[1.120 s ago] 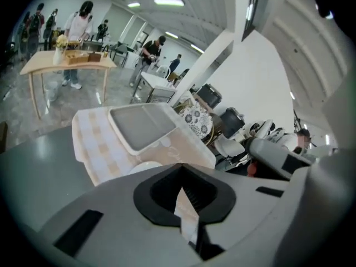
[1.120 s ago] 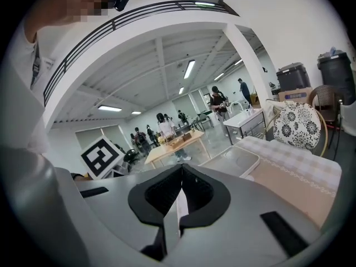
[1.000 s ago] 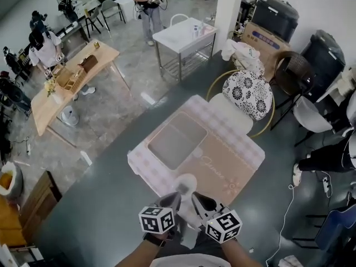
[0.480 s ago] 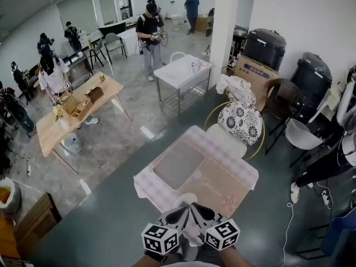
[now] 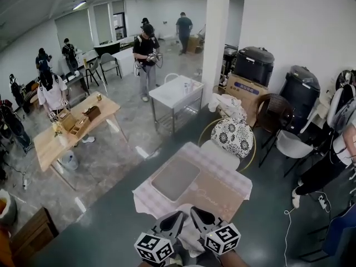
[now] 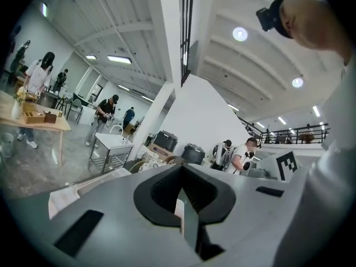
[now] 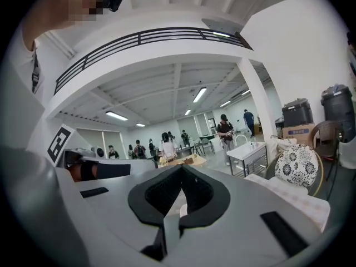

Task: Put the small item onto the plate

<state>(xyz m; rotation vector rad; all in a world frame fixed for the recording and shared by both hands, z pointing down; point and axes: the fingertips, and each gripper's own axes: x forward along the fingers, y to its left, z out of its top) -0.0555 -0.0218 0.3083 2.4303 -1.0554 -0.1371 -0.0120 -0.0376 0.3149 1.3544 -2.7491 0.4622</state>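
**Left gripper view and right gripper view: jaws closed, empty, both lifted clear of the work**

Left gripper (image 6: 182, 213): jaws pressed together, nothing between them. Right gripper (image 7: 168, 216): same, jaws meeting, nothing held. Both look out across the room, not down at the tabletop (image 5: 222, 191).

Head view: the two grippers sit side by side over the near edge of the tabletop. A pale round shape, probably the plate (image 5: 186, 209), shows between their tips. The small item cannot be picked out in any view, so whether it is on the plate is unconfirmed.

Versus a second ago: both grippers have come up and levelled out. The head camera has tilted up, so the tabletop shows lower and smaller, with more of the room visible.

Judgement: a pause or reset, with no placing in hand.
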